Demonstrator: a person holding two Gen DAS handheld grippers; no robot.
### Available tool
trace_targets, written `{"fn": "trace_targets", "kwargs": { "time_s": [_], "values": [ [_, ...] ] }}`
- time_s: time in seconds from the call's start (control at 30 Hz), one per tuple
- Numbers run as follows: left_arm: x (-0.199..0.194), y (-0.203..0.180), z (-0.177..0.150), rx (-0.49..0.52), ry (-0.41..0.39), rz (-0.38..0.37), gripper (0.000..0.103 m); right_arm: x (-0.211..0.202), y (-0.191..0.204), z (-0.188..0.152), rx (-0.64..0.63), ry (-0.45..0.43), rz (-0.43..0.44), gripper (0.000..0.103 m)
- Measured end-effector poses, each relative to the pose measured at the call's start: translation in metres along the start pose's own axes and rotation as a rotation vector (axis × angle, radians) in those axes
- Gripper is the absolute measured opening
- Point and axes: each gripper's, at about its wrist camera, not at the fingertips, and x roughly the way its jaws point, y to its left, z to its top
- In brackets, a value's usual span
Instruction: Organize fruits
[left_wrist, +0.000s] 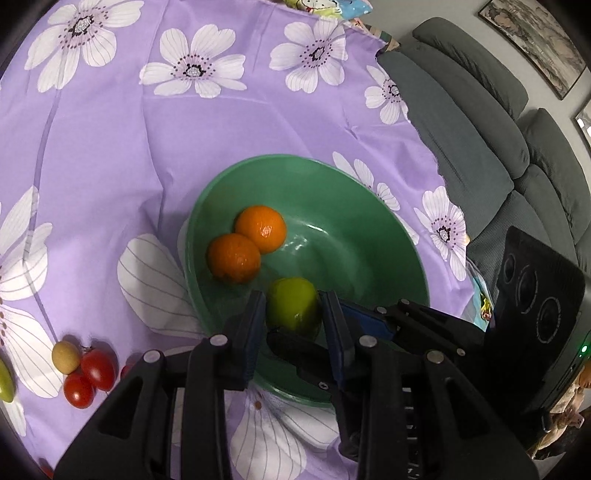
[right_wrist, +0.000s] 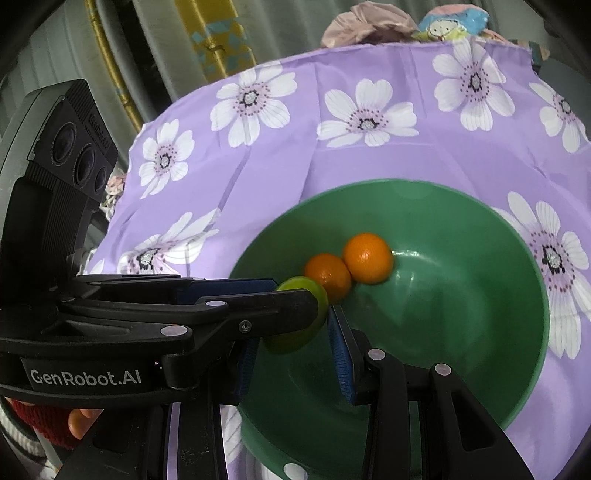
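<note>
A green bowl (left_wrist: 314, 162) (right_wrist: 406, 182) stands on the purple flowered cloth (left_wrist: 147, 140). Two oranges (left_wrist: 260, 229) (left_wrist: 233, 257) lie side by side in it, seen in the right wrist view as two oranges (right_wrist: 367, 257) (right_wrist: 327, 275). A green fruit (left_wrist: 291, 308) (right_wrist: 288, 341) hangs just over the bowl's near inner side. My left gripper (left_wrist: 295, 325) is shut on it, one pad against each flank. My right gripper (right_wrist: 293, 354) comes from the other side, crossed under the left finger (right_wrist: 258, 310), its pads close against the same fruit.
Cherry tomatoes (left_wrist: 98, 369), a small yellow fruit (left_wrist: 65, 356) and a green one (left_wrist: 5, 380) lie on the cloth left of the bowl. A grey sofa (left_wrist: 461, 147) runs past the table's right edge. A red-sleeved hand (right_wrist: 37, 424) holds the left gripper.
</note>
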Motion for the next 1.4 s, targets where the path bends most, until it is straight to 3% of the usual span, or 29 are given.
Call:
{"fn": "trace_targets", "kwargs": {
  "time_s": [0.1, 0.27, 0.37, 0.47, 0.63, 1.0, 1.1, 1.23, 1.4],
  "values": [
    [0.000, -0.002, -0.001, 0.007, -0.003, 0.005, 0.035, -0.001, 0.001, -0.001, -0.006, 0.002, -0.023, 0.039],
    [-0.007, -0.003, -0.003, 0.014, -0.025, 0.028, 0.052, -0.008, 0.002, -0.001, -0.004, -0.008, -0.043, 0.040],
    [-0.018, -0.004, -0.005, 0.021, -0.052, 0.051, 0.053, -0.013, 0.005, -0.003, -0.015, -0.018, -0.062, 0.042],
    [-0.034, -0.002, -0.011, 0.023, -0.092, 0.104, 0.063, -0.019, 0.010, -0.004, -0.027, -0.033, -0.072, 0.043],
    [-0.056, 0.008, -0.026, 0.006, -0.133, 0.205, 0.066, -0.028, 0.017, -0.006, -0.046, -0.046, -0.071, 0.047],
    [-0.097, 0.061, -0.079, -0.097, -0.115, 0.275, 0.077, -0.028, 0.043, -0.017, -0.089, -0.003, 0.035, 0.057],
    [-0.110, 0.070, -0.096, -0.109, -0.117, 0.277, 0.080, -0.030, 0.057, -0.022, -0.115, -0.003, 0.089, 0.068],
    [-0.128, 0.081, -0.117, -0.142, -0.137, 0.282, 0.080, -0.029, 0.075, -0.026, -0.128, 0.029, 0.204, 0.069],
    [-0.143, 0.093, -0.136, -0.198, -0.157, 0.283, 0.080, -0.023, 0.105, -0.033, -0.234, 0.052, 0.224, 0.069]
  ]
}}
